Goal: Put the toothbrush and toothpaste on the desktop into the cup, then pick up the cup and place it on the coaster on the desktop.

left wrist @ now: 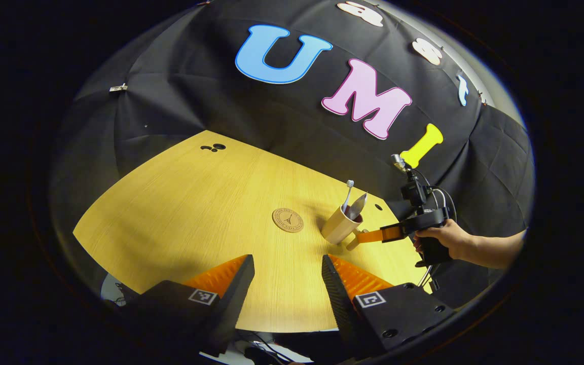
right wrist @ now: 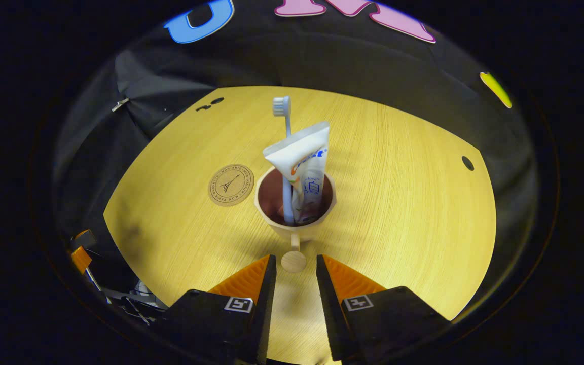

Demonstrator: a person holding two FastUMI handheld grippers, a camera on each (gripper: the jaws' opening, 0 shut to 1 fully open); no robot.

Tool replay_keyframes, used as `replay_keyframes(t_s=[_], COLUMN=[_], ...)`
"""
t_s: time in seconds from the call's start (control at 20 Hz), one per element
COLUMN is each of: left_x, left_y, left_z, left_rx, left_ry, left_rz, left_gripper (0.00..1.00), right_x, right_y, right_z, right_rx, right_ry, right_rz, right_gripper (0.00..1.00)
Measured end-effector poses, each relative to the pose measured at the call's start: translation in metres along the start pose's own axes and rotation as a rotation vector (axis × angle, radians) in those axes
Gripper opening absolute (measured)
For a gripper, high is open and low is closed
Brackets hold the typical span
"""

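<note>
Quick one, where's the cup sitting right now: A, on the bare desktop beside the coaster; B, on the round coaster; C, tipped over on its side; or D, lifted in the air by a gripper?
A: the cup stands upright on the bare desktop, with the toothbrush and toothpaste inside it, apart from the coaster, which lies bare beside it.

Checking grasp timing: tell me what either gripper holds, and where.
Nothing held. Right gripper open, its jaws flanking the cup handle's knob; left gripper open.
</note>
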State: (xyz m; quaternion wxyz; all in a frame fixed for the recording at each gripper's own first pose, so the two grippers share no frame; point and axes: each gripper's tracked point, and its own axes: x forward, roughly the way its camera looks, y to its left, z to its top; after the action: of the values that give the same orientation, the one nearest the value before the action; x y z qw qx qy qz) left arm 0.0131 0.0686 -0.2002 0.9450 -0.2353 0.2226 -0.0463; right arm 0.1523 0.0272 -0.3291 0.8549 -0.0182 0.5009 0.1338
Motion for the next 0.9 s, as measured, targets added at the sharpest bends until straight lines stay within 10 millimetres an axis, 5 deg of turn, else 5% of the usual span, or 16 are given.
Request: replay_keyframes(t_s=[0.35,0.7,0.8,0.9], left_x=[-0.002,-0.003,-0.002,-0.001], left_y=[0.012,0.022,0.025,0.026], left_z=[-0.001,-0.003,-0.003,0.0], left_rx=[-0.036,-0.062,-0.071,-0.082], left_ry=[-0.006,-0.01,-0.011,-0.016], left_rz=[0.031,0.047,0.052,0.053], left_gripper=[0.84,0.84,0.84,0.84], right_x=[0.034,0.047,0.051,0.054], right_y=[-0.001,-0.008,-0.007,-0.003], right_z=[-0.005,-0.001,-0.001,-0.001], right_rx=[0.011,-0.017,-0.021,-0.017], right_ry=[0.095,0.176,0.194,0.205], right_rz=[-0.025,-0.058,-0.066,-0.069], right_gripper=[0.49,0.49,0.59,0.43])
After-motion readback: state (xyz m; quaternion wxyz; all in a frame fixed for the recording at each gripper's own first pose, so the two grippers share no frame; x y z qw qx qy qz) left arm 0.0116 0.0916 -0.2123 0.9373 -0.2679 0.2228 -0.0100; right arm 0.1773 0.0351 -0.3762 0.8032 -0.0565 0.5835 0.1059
